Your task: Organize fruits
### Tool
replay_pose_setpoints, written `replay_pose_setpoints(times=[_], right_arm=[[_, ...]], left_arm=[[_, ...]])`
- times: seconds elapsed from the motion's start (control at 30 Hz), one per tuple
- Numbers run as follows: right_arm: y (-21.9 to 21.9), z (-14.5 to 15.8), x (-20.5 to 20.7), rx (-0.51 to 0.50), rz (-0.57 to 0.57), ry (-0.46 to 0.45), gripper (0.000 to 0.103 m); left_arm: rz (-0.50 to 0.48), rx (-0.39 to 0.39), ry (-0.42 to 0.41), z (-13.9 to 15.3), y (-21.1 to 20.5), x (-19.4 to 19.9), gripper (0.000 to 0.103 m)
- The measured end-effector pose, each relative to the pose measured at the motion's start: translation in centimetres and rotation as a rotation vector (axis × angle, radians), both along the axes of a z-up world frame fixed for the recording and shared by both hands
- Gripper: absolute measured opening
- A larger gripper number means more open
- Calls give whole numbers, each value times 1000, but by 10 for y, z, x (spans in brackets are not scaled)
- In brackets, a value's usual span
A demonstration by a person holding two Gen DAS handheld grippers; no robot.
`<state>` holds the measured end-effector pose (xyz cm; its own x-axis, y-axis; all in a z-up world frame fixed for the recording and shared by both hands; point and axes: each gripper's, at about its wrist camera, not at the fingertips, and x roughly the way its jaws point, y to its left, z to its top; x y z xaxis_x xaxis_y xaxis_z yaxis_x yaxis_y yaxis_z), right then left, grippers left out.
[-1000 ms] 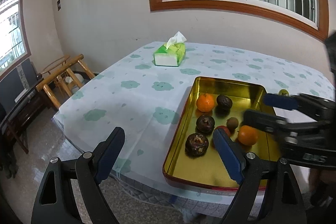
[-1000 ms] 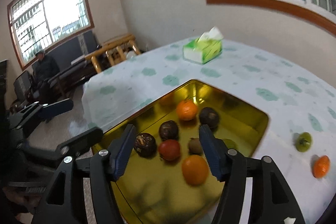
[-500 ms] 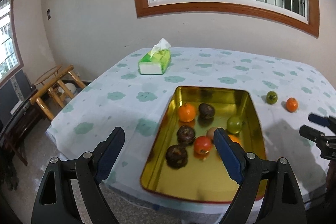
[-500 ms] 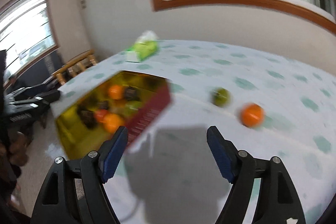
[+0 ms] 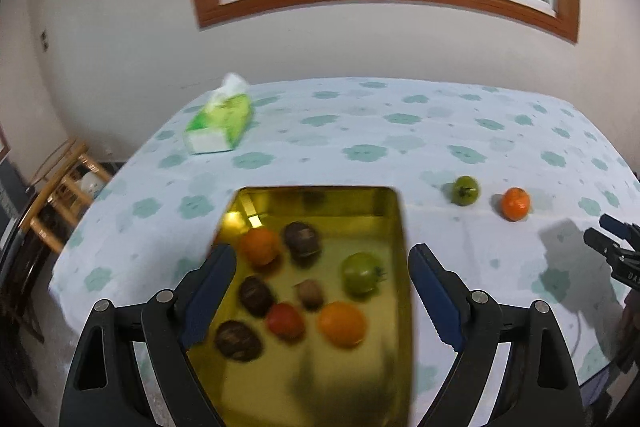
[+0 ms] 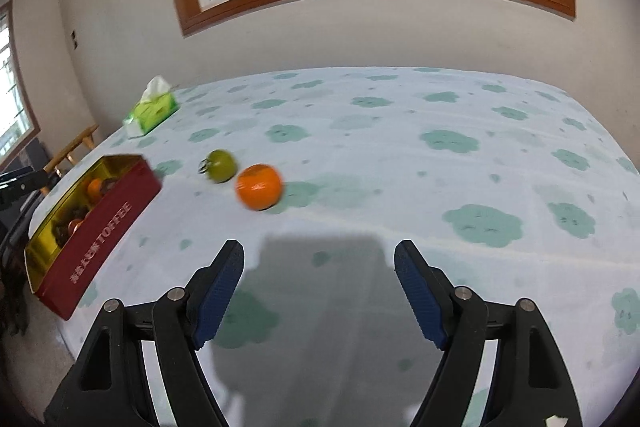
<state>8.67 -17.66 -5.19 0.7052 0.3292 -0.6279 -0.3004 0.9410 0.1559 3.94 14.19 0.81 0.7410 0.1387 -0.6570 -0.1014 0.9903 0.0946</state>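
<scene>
A gold tin tray (image 5: 392, 227) with red outer walls (image 6: 100, 239) holds several fruits: oranges, dark round fruits, a red tomato (image 5: 285, 321), a green tomato (image 5: 360, 273) and a kiwi. A green tomato (image 5: 465, 190) (image 6: 220, 165) and an orange (image 5: 515, 203) (image 6: 258, 186) lie loose on the tablecloth right of the tray. My left gripper (image 5: 318, 293) is open and empty above the tray. My right gripper (image 6: 319, 291) is open and empty, low over the cloth in front of the loose orange; it also shows in the left wrist view (image 5: 608, 239).
A green tissue box (image 5: 220, 123) (image 6: 151, 109) stands at the table's far left. Wooden chairs (image 5: 60, 191) stand left of the table. The table's left edge runs beside the tray. A wall with a barred window is behind the table.
My right gripper has swung from above the tray to the right, toward the loose orange and green tomato. My left gripper has shifted right to centre over the tray. Both stayed open.
</scene>
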Motion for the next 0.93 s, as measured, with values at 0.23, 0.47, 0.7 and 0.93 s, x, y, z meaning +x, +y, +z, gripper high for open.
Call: replay_pose_setpoints(times=[0.23,0.47,0.7,0.93], right_arm=[[-29,-5,13,119,-34,46,78],[-43,-8,14,217,-32,62,78],[-47,-9,14,262,-11,67,79],[-51,-10,15,302,1,74,79]], left_arm=[[-119,-20,56,-4,-53,50,98],[-168,7,101,-17,-91,96,98],[-182,23,161,-43,-111,137,98],[-156,35,207,-65,-118,171,98]])
